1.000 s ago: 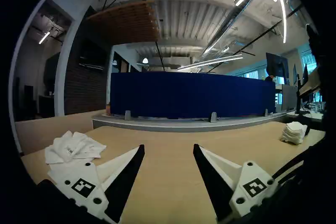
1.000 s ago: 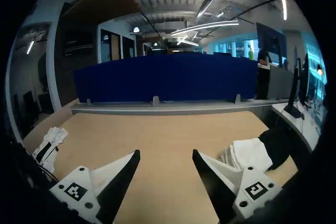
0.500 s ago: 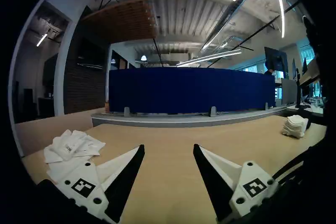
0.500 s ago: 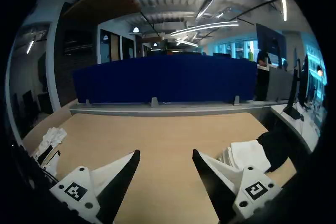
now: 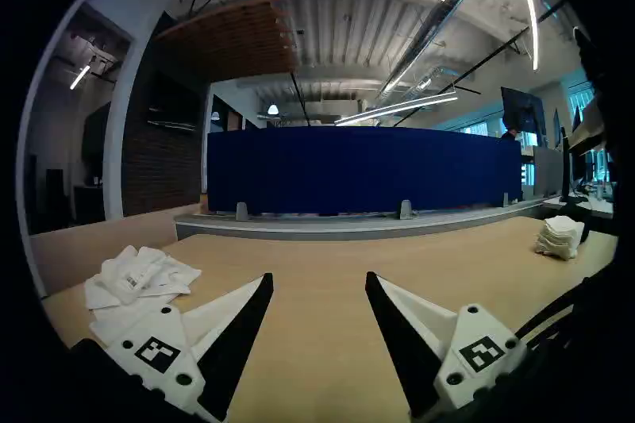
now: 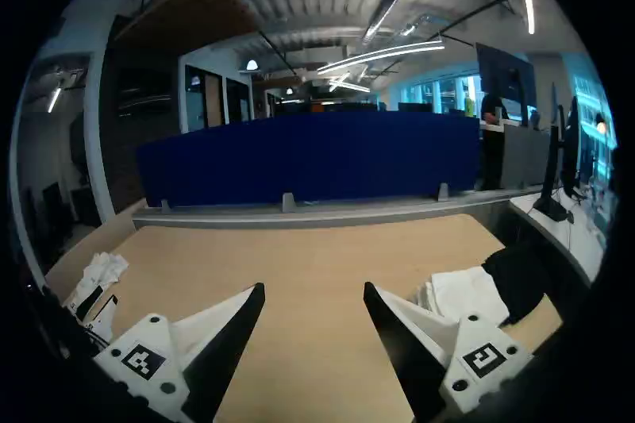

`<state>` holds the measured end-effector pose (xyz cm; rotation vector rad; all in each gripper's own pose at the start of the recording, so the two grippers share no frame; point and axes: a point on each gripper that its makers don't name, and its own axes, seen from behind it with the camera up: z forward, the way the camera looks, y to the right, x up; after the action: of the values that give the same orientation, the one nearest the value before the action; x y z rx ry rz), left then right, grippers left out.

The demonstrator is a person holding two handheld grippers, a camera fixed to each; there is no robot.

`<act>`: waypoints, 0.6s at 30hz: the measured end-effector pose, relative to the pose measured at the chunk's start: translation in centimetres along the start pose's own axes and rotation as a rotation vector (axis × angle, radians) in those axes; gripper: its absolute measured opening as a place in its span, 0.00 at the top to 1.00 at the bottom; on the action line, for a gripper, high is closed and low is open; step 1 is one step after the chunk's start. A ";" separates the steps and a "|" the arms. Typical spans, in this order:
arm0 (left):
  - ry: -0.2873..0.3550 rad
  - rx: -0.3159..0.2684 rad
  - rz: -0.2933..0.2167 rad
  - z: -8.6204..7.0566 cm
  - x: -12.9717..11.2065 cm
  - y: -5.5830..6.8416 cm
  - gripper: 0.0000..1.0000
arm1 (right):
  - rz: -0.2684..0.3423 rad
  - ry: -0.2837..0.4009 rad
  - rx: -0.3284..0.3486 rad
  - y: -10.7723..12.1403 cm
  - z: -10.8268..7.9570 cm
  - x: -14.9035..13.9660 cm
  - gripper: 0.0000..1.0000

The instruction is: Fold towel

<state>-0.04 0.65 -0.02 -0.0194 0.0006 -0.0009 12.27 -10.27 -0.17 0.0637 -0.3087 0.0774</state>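
left gripper [image 5: 317, 296] jaws spread wide and empty, right gripper [image 6: 313, 304] likewise

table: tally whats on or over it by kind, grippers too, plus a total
crumpled white towel pile: 1
folded white towel stack: 1
black item beside that stack: 1
grippers, both open: 2 (left gripper, right gripper)
total: 5

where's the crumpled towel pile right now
In the left gripper view, the crumpled towel pile lies on the table at far left, just beyond the left gripper, opposite the folded stack.
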 end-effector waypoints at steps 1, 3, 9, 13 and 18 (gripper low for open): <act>0.000 0.000 0.000 0.0 0.0 0.0 0.14 | 0.005 0.010 -0.002 0.2 -0.2 0.5 0.03; -0.001 0.000 0.001 0.0 0.0 0.0 0.14 | 0.016 0.033 -0.005 0.7 -0.5 1.4 0.03; 0.000 0.000 0.001 -0.1 0.0 0.0 0.14 | 0.056 0.117 -0.019 3.1 -1.3 4.3 0.03; 0.000 0.000 0.001 -0.1 0.1 0.0 0.14 | 0.057 0.160 -0.041 5.5 -2.0 4.4 0.03; 0.000 0.000 0.001 0.0 0.1 0.0 0.14 | 0.056 0.206 -0.064 8.6 -2.6 3.4 0.03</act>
<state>0.03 0.61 -0.03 -0.0195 0.0002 -0.0003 15.51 -1.26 -1.17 -0.0169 -0.1069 0.1281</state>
